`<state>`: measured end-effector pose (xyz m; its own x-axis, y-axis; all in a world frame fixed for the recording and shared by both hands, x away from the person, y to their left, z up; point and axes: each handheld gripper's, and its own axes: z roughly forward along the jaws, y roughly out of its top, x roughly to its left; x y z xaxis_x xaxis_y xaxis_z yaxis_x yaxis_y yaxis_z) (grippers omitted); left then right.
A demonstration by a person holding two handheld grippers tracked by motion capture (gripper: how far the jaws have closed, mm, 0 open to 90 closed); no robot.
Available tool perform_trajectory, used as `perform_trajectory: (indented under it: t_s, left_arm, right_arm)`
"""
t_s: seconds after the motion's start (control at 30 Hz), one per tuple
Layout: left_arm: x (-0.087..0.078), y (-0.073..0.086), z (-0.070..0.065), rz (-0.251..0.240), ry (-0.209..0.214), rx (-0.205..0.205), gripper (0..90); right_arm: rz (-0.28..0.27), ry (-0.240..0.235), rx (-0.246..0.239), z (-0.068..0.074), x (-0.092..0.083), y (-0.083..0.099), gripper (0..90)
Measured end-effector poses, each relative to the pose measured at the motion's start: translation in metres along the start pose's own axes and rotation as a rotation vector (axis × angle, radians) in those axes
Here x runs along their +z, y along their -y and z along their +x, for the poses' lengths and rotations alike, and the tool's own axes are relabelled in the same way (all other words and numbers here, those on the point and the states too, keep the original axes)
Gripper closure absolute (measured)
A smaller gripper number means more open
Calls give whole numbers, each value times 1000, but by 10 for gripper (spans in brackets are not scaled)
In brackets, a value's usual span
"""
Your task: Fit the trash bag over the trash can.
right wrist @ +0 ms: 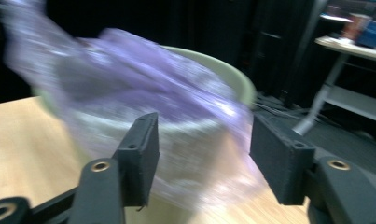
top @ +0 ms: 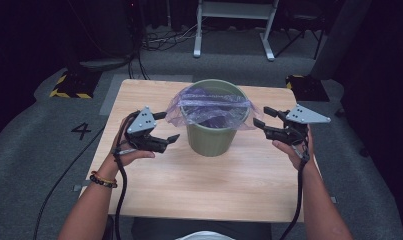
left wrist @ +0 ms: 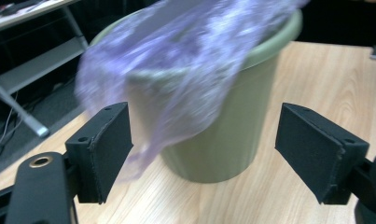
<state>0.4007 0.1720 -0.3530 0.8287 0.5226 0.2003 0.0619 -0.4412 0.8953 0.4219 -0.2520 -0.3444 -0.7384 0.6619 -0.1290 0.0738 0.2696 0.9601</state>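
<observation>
A green plastic bin (top: 211, 137) stands on the wooden table (top: 214, 190), slightly behind its middle. A thin purple bag (top: 209, 105) lines the bin, and its edges hang loosely over the rim on both sides. My left gripper (top: 170, 126) hovers just left of the bin, open, and nothing is between its pads. My right gripper (top: 261, 115) hovers just right of the bin, also open and holding nothing. In the left gripper view the wide jaws (left wrist: 204, 121) frame the bin (left wrist: 223, 140) and a drooping flap of bag (left wrist: 176, 70). In the right gripper view the bag (right wrist: 153, 93) is blurred beyond the open gripper (right wrist: 204, 140).
Bare tabletop lies between the bin and the near edge. Behind the table on the grey floor are a white desk frame (top: 234, 30), loose cables (top: 164, 40) and two yellow-and-black striped bases (top: 69, 87). A cable trails down from each gripper past the forearm.
</observation>
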Motion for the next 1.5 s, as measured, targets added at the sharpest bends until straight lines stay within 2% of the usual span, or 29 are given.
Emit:
perform_trajectory:
  t_s: [0.03, 0.07, 0.1, 0.13, 0.17, 0.2, 0.23, 0.27, 0.3, 0.37, 0.47, 0.5, 0.53, 0.57, 0.63, 0.73, 0.8, 0.93, 0.97, 1.0, 1.03, 1.07, 1.1, 1.13, 1.17, 1.3, 1.33, 1.47, 1.5]
  left_arm:
    - [6, -6, -4, 10, -21, 32, 268]
    - [6, -6, -4, 10, -21, 32, 341]
    - [11, -9, -5, 18, -50, 43, 388]
    - [11, -9, -5, 18, -50, 43, 468]
    - [13, -11, -4, 36, -39, 51, 468]
    - [15, -11, -4, 42, -37, 79, 579]
    - [16, -12, -5, 53, -53, 97, 729]
    - [18, -11, -5, 62, -45, 103, 729]
    - [19, -9, -4, 66, -30, 110, 837]
    - [20, -8, -2, 70, -14, 101, 898]
    - [21, -6, -2, 65, -15, 104, 900]
    - [22, -3, -3, 77, 6, 111, 900]
    - [22, -3, -3, 77, 6, 111, 900]
    - [23, -2, -4, 86, 7, 113, 900]
    - [27, 2, -6, 104, 5, 115, 900]
    - [28, 4, -5, 108, 4, 114, 900]
    - [29, 7, -5, 107, 9, 104, 900]
    - [32, 9, -6, 117, 15, 102, 900]
    - [35, 12, -7, 132, 16, 104, 900]
    - [35, 12, -7, 132, 16, 104, 900]
    - [36, 13, -7, 141, 12, 110, 900]
    - [37, 14, -7, 147, 11, 108, 900]
    - [39, 17, -5, 153, 10, 100, 900]
    - [39, 17, -5, 153, 10, 100, 900]
    - [41, 21, -2, 174, -3, 102, 900]
    - [44, 31, 5, 200, -17, 82, 900]
    - [45, 36, 9, 214, -25, 71, 900]
    - [46, 43, 16, 225, -37, 50, 900]
    - [48, 47, 20, 235, -42, 36, 900]
  right_arm:
    - [1, -47, -31, 8, 3, -4, 363]
    - [1, -47, -31, 8, 3, -4, 363]
    - [9, -83, -58, 15, 7, -7, 340]
    - [9, -83, -58, 15, 7, -7, 340]
    - [18, -88, -70, 17, 9, -7, 338]
    - [27, -92, -75, 19, 12, -7, 349]
    - [38, -131, -94, 23, 16, -7, 421]
    - [38, -131, -94, 23, 16, -7, 421]
    - [48, -118, -134, 28, 17, -5, 589]
    - [43, -149, -139, 30, 18, -3, 626]
    - [53, -153, -154, 34, 19, 0, 653]
    - [44, -183, -147, 38, 20, 2, 526]
    - [44, -183, -147, 38, 20, 2, 526]
    - [45, -183, -150, 40, 20, 3, 453]
    - [41, -170, -161, 48, 22, 5, 390]
    - [26, -175, -179, 52, 23, 5, 364]
    - [49, -179, -240, 66, 27, 7, 336]
    - [36, -183, -265, 76, 28, 10, 325]
    - [17, -166, -283, 81, 28, 11, 376]
    - [8, -162, -292, 83, 28, 12, 471]
    - [8, -162, -292, 83, 28, 12, 471]
    - [8, -146, -305, 86, 30, 13, 525]
    - [12, -119, -337, 89, 33, 16, 732]
    - [12, -119, -337, 89, 33, 16, 732]
    - [17, -113, -338, 88, 35, 19, 865]
    - [50, -109, -328, 82, 37, 25, 900]
    - [63, -118, -309, 76, 37, 29, 900]
    - [93, -94, -274, 66, 39, 35, 900]
    - [103, -93, -250, 59, 41, 38, 900]
